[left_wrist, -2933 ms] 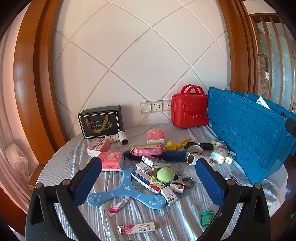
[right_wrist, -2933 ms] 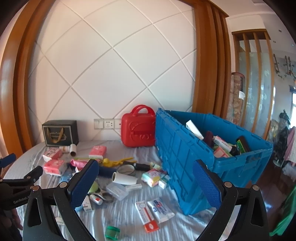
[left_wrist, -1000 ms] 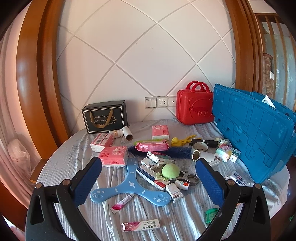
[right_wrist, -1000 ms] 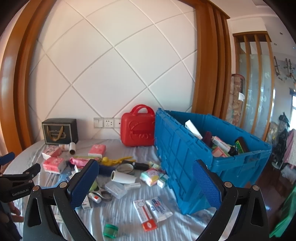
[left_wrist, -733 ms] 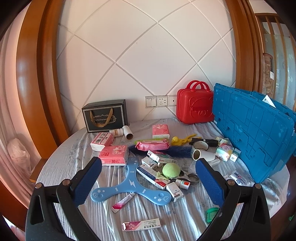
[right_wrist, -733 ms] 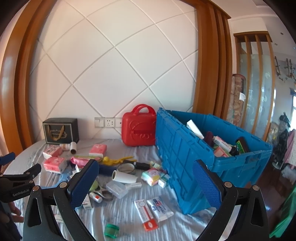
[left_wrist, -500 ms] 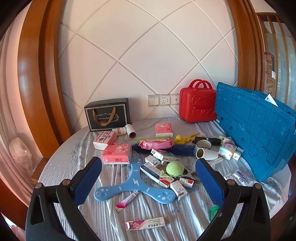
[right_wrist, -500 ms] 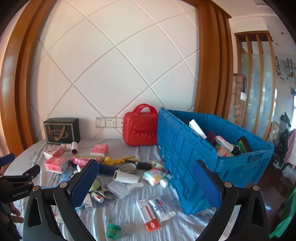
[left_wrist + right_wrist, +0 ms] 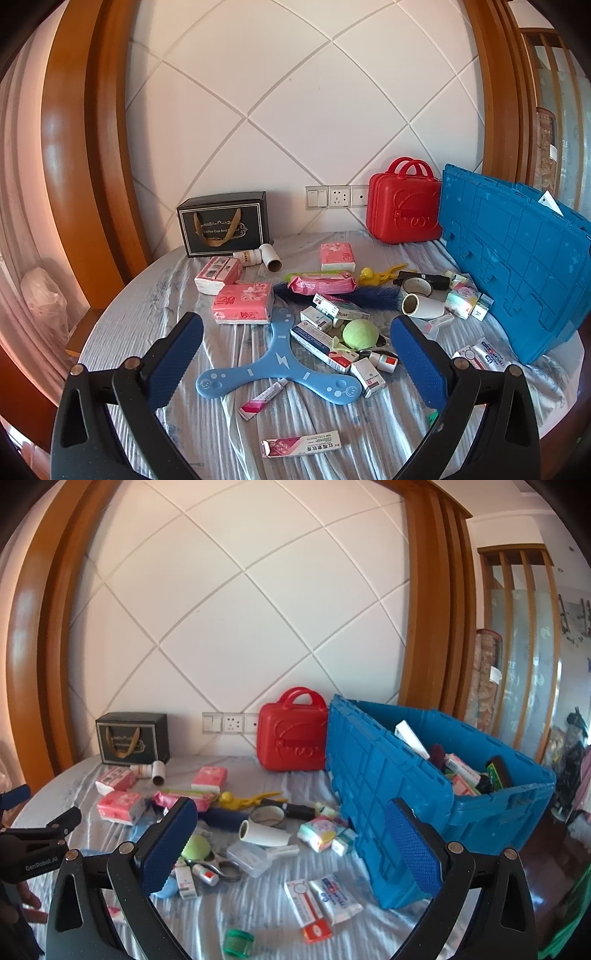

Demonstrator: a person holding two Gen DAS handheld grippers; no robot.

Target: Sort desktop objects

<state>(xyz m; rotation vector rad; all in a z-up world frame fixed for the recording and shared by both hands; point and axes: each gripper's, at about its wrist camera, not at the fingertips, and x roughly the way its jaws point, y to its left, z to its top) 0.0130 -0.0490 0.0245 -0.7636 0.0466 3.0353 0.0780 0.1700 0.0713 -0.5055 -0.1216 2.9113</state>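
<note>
A round table [image 9: 155, 302] with a striped cloth carries scattered items: a light blue boomerang [image 9: 280, 365], a green ball [image 9: 360, 334], pink tissue packs [image 9: 243, 308], medicine boxes [image 9: 321, 341] and a white roll [image 9: 421, 306]. My left gripper [image 9: 297, 365] hovers open above the boomerang, holding nothing. My right gripper [image 9: 291, 845] is open and empty over the table's right side, near a clear case [image 9: 246, 856] and the white roll [image 9: 264, 835]. The blue crate [image 9: 436, 797] at the right holds several items. The left gripper also shows at the left edge [image 9: 40, 834].
A red case [image 9: 404, 208] and a black gift box [image 9: 221, 229] stand against the wall. A green tape roll [image 9: 239, 940] and flat medicine boxes [image 9: 321, 901] lie near the table's front edge. A person's hand [image 9: 22, 908] shows at lower left. The floor drops off right of the crate.
Both grippers have drifted slightly back and up, so the table items sit a little lower and further right in view. Neither jaw spacing has changed.
</note>
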